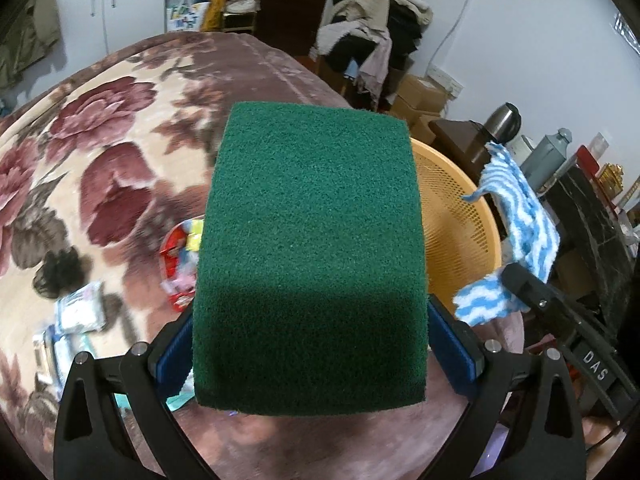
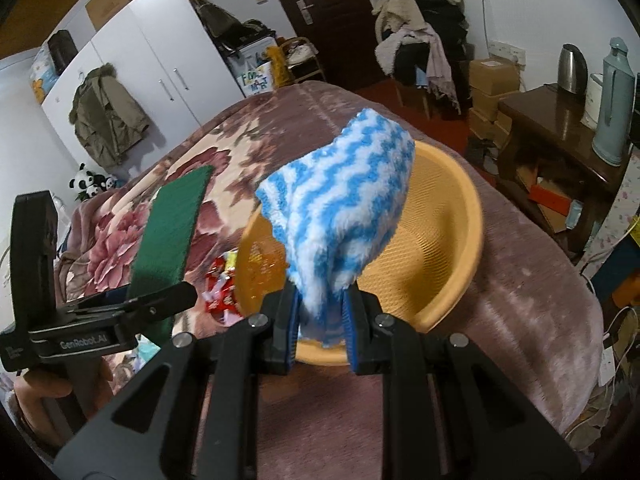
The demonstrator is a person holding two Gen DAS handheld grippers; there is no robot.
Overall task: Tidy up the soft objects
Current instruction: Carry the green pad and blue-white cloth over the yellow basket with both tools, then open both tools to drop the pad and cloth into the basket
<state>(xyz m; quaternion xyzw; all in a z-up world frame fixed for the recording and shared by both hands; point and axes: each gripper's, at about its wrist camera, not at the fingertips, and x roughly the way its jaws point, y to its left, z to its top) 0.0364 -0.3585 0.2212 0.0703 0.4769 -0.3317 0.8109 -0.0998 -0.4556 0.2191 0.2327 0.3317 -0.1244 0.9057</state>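
Two soft things are held up off the bed (image 2: pixel 500 280) at once, one per tool. The left tool (image 1: pixel 310 344) is clamped on the green scouring pad (image 1: pixel 310 248), gripped by its near end so the rest sticks out forward, flat and stiff. The right tool (image 2: pixel 320 320) is pinched nearly closed on the blue-and-white fluffy cloth (image 2: pixel 340 208), which is bunched between the blue pads (image 2: pixel 352 332) and flops up and over, since it is too limp to stay straight.

Both are hung just above the orange basin (image 2: pixel 452 256), which is sat near the bed's right edge, so it looks like the basin is meant as the drop spot. The cloth is already over the bowl in the right view; the pad is beside it, closer to the basin's left rim. Probably both get released there, though that's only a guess.

Some other stuff is left lying on the floral blanket: a red snack bag (image 1: pixel 178 264) just left of the basin, and white tissue packs (image 1: pixel 78 312) further toward the bed's left side. Whether those count as "soft" can't be told.
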